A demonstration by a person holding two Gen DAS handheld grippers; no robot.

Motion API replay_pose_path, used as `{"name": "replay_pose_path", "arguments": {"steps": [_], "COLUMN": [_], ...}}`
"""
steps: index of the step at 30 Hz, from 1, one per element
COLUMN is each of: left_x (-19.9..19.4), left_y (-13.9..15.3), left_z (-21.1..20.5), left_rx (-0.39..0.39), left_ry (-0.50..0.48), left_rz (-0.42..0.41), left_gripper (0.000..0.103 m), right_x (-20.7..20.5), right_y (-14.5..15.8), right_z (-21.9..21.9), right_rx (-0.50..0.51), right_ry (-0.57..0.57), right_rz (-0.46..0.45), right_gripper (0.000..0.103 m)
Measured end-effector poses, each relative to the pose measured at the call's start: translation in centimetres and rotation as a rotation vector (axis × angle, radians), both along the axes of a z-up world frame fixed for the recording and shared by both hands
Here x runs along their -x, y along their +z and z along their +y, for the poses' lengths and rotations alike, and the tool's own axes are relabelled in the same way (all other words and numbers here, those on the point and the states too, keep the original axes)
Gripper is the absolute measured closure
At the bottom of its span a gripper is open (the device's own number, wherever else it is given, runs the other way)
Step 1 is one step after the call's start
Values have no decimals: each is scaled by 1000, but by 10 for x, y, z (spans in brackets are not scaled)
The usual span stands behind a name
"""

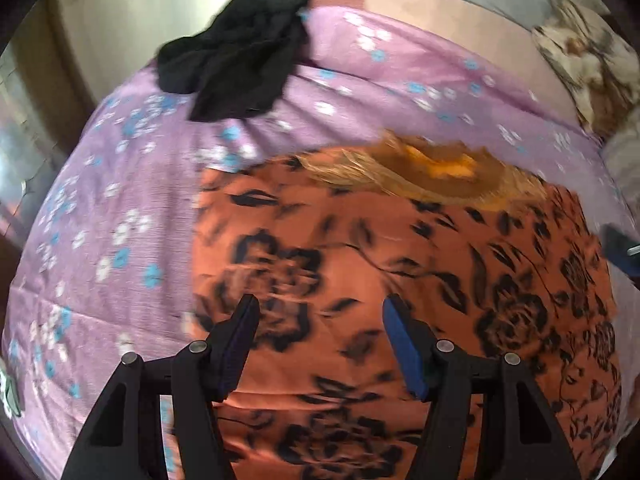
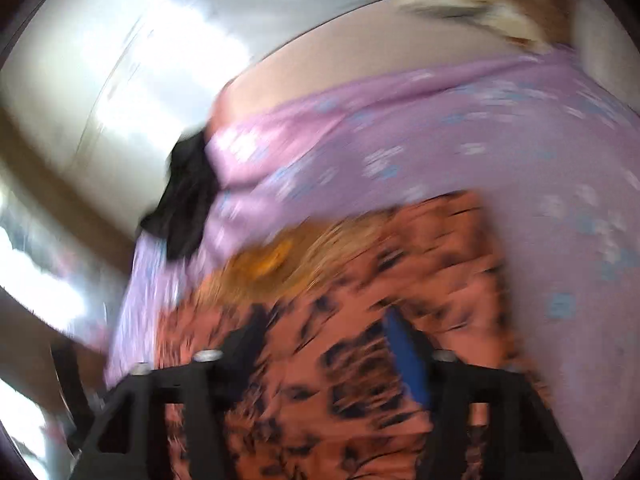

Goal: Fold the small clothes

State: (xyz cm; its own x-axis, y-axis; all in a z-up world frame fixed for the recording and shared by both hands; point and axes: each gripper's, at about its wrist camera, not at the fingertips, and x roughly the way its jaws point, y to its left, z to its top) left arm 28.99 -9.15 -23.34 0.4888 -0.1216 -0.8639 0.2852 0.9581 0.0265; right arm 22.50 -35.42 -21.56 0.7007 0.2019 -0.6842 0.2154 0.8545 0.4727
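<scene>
The orange garment point(image 1: 400, 280) lies spread flat on the lilac bed sheet point(image 1: 120, 208), occupying the near and right part of the bed in the left wrist view. It is a thin, smooth fabric printed with black roses and leaves. Its far edge carries a gathered band of paler golden cloth point(image 1: 432, 172), probably a waist or neckline.

Handling judgement: the garment looks light, limp and somewhat slippery. It should drape and slide rather than hold a crease. Take hold at a corner or along a straight edge, pinching a single layer. The left edge, where orange meets lilac, offers a clean line. Avoid catching the sheet beneath, which is equally soft and wrinkles easily.

The left gripper point(image 1: 320, 320) hovers over the near-left portion of the garment. Its jaws stand wide apart and hold nothing. The right gripper point(image 2: 320, 332) is over the same cloth. Its jaws also appear spread with nothing between them, though that view is heavily blurred.

A crumpled black garment point(image 1: 236, 56) sits at the far left edge of the bed, well apart from the orange one. A brown-and-cream patterned cloth point(image 1: 588, 60) lies at the far right. Beyond the sheet's far edge a bare peach-toned mattress surface point(image 1: 440, 16) shows.
</scene>
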Motion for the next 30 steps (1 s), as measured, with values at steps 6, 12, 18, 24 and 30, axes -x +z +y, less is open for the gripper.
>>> {"name": "replay_pose_path", "arguments": {"steps": [6, 12, 18, 24, 30], "left_x": [4, 5, -11, -9, 1], "left_y": [-32, -16, -20, -18, -17], "left_z": [-21, -8, 13, 8, 15], "left_rx": [-132, -83, -123, -166, -157], "left_ry": [-46, -32, 82, 49, 53], "left_rz": [13, 16, 1, -13, -43], "left_gripper": [29, 28, 23, 18, 18], "right_x": [-30, -24, -24, -11, -9], "right_y": [-47, -32, -47, -37, -51], "right_z": [69, 64, 27, 11, 18], "right_rx": [106, 87, 119, 23, 37], "right_ry": [178, 167, 1, 14, 45], "right_rz": [158, 134, 226, 216, 267], "right_gripper": [68, 69, 69, 66, 58]}}
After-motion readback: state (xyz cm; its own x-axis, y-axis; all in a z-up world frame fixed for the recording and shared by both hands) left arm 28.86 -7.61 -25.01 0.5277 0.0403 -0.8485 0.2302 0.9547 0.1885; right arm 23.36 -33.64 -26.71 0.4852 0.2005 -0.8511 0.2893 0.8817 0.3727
